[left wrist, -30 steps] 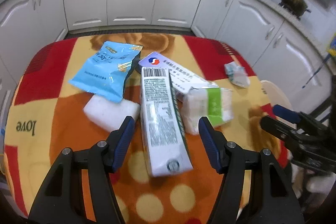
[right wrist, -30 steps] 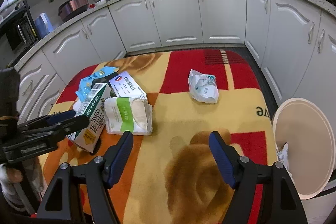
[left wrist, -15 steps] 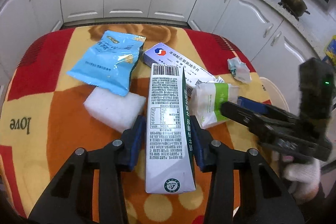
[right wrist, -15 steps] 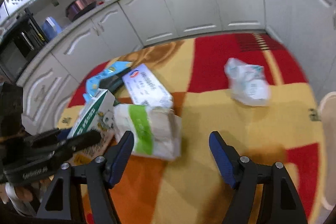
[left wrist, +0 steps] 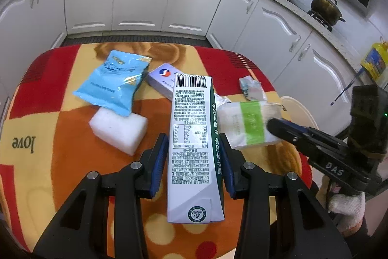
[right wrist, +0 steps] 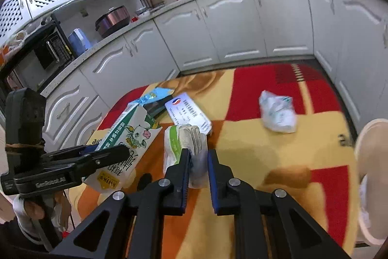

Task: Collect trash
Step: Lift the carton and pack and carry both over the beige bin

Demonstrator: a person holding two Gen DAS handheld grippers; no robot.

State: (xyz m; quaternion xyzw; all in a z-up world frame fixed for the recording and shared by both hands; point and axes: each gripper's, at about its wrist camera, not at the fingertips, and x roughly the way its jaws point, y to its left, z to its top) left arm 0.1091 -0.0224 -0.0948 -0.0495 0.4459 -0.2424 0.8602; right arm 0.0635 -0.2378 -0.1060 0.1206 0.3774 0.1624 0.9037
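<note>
**Two grippers, two pieces of trash**

A milk carton [left wrist: 194, 149] sits pinched between the pads of the left gripper [left wrist: 192, 157], its barcode end pointing away from the tongs and lifted clear of the patterned tablecloth [left wrist: 36, 162]. Just right of it, the right gripper [right wrist: 197, 162] is pressed onto one end of a green-banded tissue pack [right wrist: 181, 142]. Beyond both tongs lie a blue snack bag [left wrist: 112, 84], a white foam block [left wrist: 118, 130], a medicine box [right wrist: 188, 113] and a crumpled wrapper [right wrist: 277, 114]. The cream bin [right wrist: 371, 142] waits at the right gripper's far right. Done well, both loads rise level, grips firm, the soft pack likeliest to slip, before swinging toward the bin.
</note>
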